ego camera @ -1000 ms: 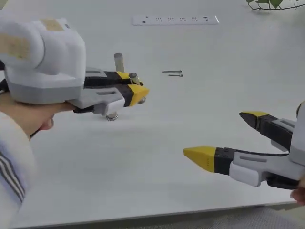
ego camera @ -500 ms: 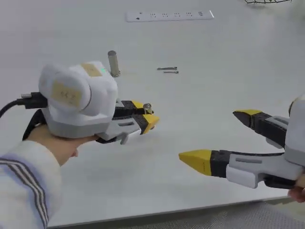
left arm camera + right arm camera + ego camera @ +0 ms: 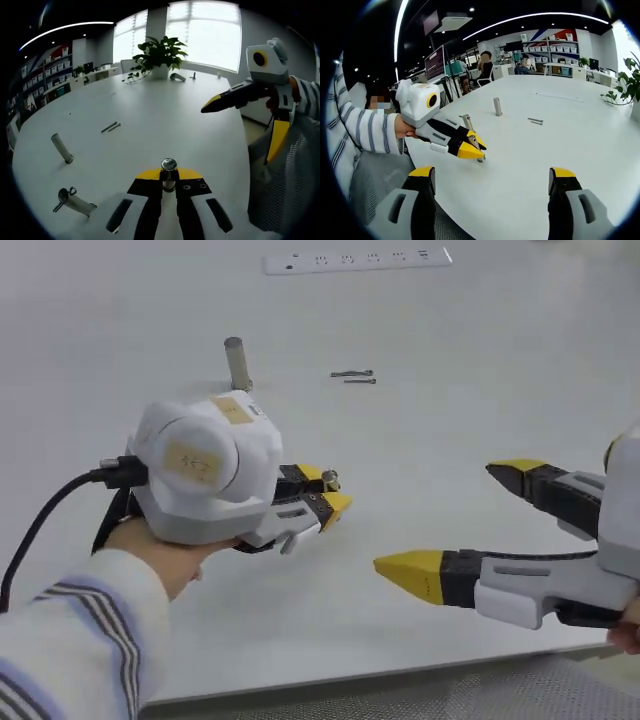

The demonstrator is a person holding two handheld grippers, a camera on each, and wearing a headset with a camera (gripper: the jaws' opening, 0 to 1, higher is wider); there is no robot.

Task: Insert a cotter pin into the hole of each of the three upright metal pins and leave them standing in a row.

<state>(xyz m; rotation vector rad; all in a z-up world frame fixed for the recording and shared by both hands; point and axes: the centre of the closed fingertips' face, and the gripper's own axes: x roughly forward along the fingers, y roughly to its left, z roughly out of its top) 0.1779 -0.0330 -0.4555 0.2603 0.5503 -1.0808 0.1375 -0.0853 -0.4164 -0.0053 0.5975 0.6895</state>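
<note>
Left gripper view shows our left gripper (image 3: 168,176) clamped on a short grey steel cylinder pin (image 3: 168,164), apparently upright, so we should hold it steady while the wide-open right gripper (image 3: 440,518) fetches the thin wire cotter pins (image 3: 353,377) lying farther off on the white table (image 3: 500,390).

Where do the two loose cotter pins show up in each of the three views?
Head view: cotter pins upper centre, right of the bare pin.
Left gripper view: cotter pins left of centre, up-right of the bare pin.
Right gripper view: cotter pins right of centre, right of the bare pin.
Landmark: the bare pin.
</note>
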